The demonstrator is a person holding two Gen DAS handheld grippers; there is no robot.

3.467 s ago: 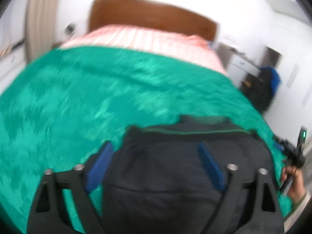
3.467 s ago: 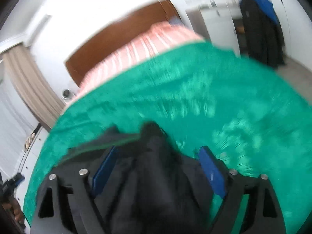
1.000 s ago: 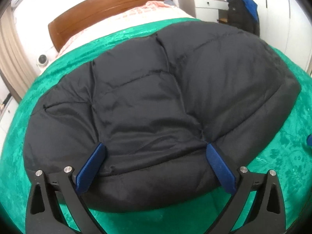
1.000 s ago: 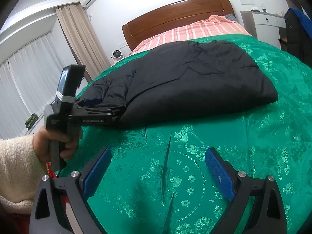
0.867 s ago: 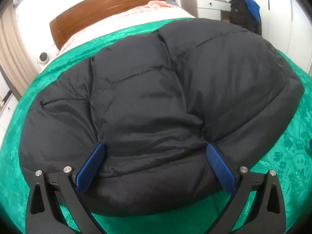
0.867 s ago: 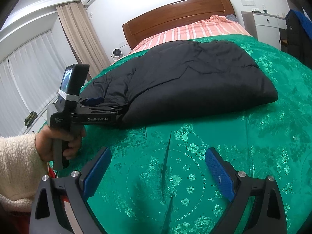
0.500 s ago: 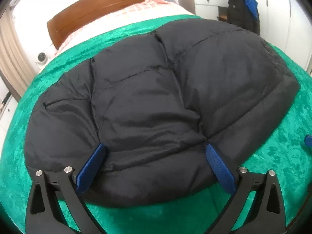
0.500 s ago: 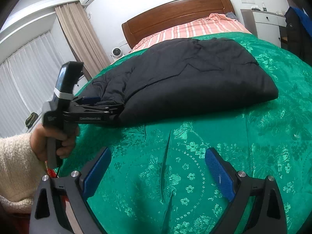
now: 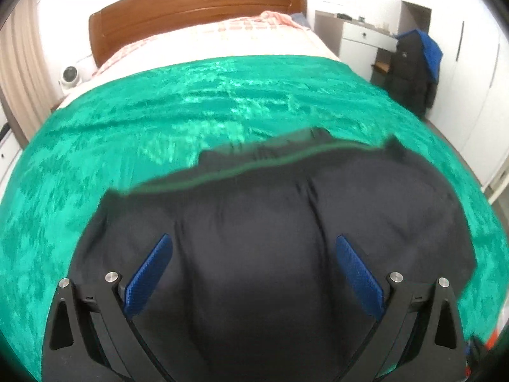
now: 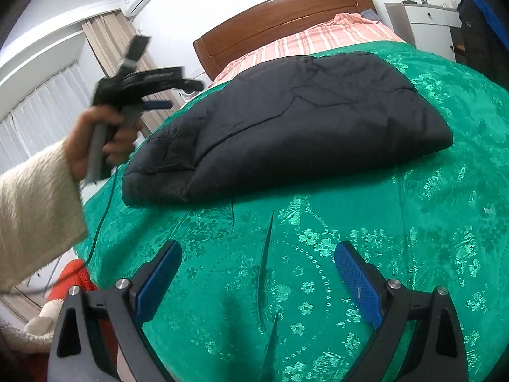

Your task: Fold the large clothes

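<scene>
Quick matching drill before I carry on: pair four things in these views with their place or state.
Things:
1. black padded jacket
2. left gripper
3. right gripper
4. red striped sheet

Places or states:
A. raised in the air, off the bed
B. open above bare green bedspread
C. lying folded on the bedspread
D. by the wooden headboard

Pairs: 1-C, 2-A, 3-B, 4-D

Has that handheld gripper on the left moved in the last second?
Yes. The left gripper has lifted off the black jacket, where it rested a second ago, and now sits high against the curtain.
</scene>
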